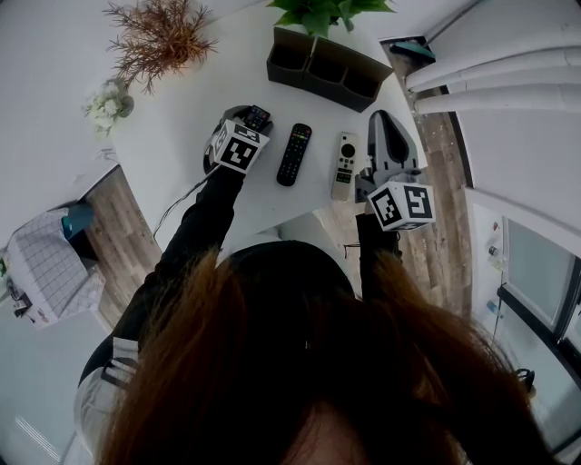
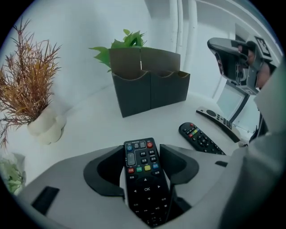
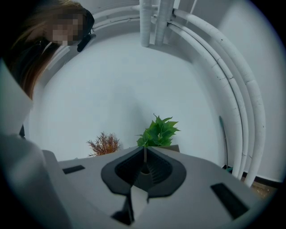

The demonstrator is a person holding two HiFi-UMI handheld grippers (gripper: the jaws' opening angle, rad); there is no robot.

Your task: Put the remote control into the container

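Observation:
A black remote (image 2: pixel 144 179) with coloured buttons lies on the white table (image 1: pixel 182 154) between the jaws of my left gripper (image 2: pixel 142 151), which stands open around it and points steeply down. In the head view its tip (image 1: pixel 257 116) sticks out past my left gripper (image 1: pixel 247 120). A second black remote (image 1: pixel 294 154) and a white remote (image 1: pixel 344 165) lie to the right. The dark three-compartment container (image 1: pixel 327 65) stands at the table's far edge. My right gripper (image 1: pixel 381 118) is shut and empty, held level over the table's right side.
A dried reddish plant (image 1: pixel 159 36) and a small white vase (image 1: pixel 109 104) stand at the table's back left. A green plant (image 1: pixel 322 11) rises behind the container. White pipes (image 1: pixel 490 82) run on the right. A checked box (image 1: pixel 50 268) sits on the floor at left.

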